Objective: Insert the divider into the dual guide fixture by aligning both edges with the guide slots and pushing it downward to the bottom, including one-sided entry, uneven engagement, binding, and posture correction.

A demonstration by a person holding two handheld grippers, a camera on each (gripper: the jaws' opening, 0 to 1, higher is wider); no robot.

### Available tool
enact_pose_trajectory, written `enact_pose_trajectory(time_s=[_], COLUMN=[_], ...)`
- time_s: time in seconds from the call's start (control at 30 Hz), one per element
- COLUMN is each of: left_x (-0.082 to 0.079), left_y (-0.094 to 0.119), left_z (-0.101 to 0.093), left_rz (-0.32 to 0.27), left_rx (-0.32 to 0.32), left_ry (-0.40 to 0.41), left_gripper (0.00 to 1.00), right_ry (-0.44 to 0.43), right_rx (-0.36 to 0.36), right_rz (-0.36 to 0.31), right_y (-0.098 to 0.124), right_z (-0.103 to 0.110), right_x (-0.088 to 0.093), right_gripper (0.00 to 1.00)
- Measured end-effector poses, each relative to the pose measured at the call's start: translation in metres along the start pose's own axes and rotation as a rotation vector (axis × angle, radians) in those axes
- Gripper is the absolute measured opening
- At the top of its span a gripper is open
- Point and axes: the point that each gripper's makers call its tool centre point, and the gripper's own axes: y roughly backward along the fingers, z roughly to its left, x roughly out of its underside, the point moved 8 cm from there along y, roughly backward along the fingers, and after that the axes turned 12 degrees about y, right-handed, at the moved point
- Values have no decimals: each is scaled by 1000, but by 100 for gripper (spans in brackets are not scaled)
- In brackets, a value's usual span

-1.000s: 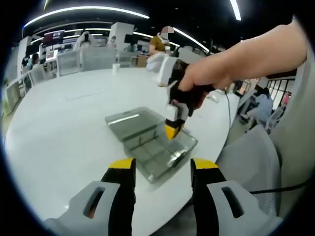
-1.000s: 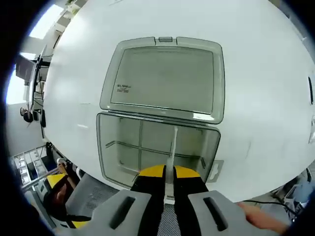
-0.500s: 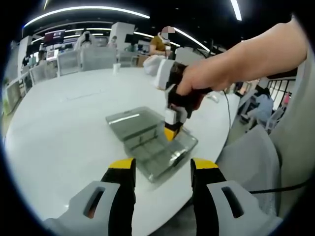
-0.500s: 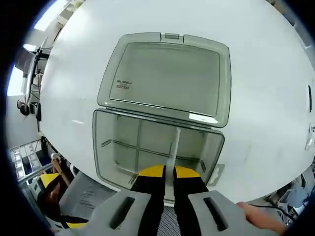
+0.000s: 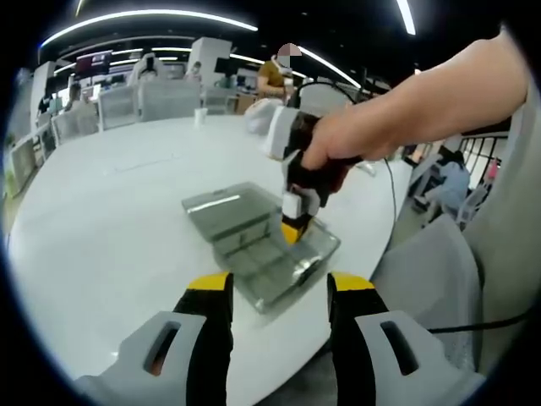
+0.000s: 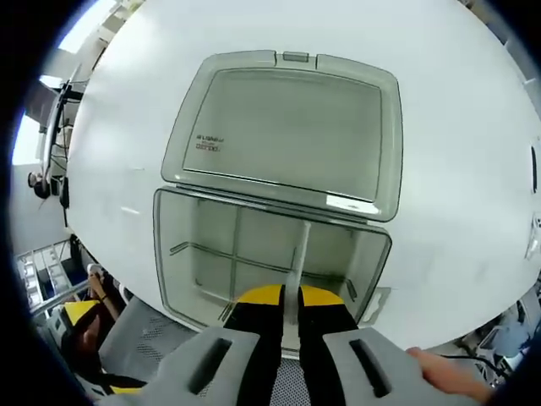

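- Looking along the right gripper (image 6: 290,298), its yellow-tipped jaws are pinched together on the thin translucent plastic divider (image 6: 298,258), which stands on edge inside the box.
- That divider runs from the jaws up toward the hinge side of the clear grey plastic compartment box (image 6: 173,254), in the right-hand part of the tray, crossing the lengthwise rib moulded into the box floor.
- Beyond the tray, the smoky transparent hinged lid (image 6: 287,127) lies flat open on the round white table (image 6: 439,110), a small printed label near its left edge.
- Switching to the left gripper view: the left gripper (image 5: 279,296) hangs near the table edge with its black-and-yellow jaws spread apart, nothing between them, short of the box (image 5: 262,249).
- Farther in, the right gripper (image 5: 292,230) points down into the box's far-right part, a bare hand (image 5: 359,135) wrapped round its handle.
- A grey chair (image 5: 423,279) sits just off the table edge to the right of the box.
- Behind the table are more chairs and people in an office space.
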Motion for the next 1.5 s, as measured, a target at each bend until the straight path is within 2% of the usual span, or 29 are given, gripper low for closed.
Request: enact_pose_trajectory(time_s=[0.9, 1.17, 1.23, 1.3, 1.5], left_x=[0, 2, 2, 1, 0], left_y=[-1, -1, -1, -1, -1], left_z=[0, 1, 0, -1, -3], left_rz=[15, 25, 29, 31, 38], left_rx=[-3, -2, -2, -1, 2], left_ry=[1, -3, -5, -6, -16], left_gripper=[42, 42, 42, 42, 42], right_ry=[0, 15, 52, 26, 27], right_rx=[-6, -40, -51, -57, -94], right_rz=[-24, -49, -83, -70, -97], right_y=[-11, -12, -13, -11, -5], right_z=[-2, -4, -6, -5, -7], right_x=[-1, -2, -4, -1, -1], right_gripper=[1, 3, 3, 4, 7])
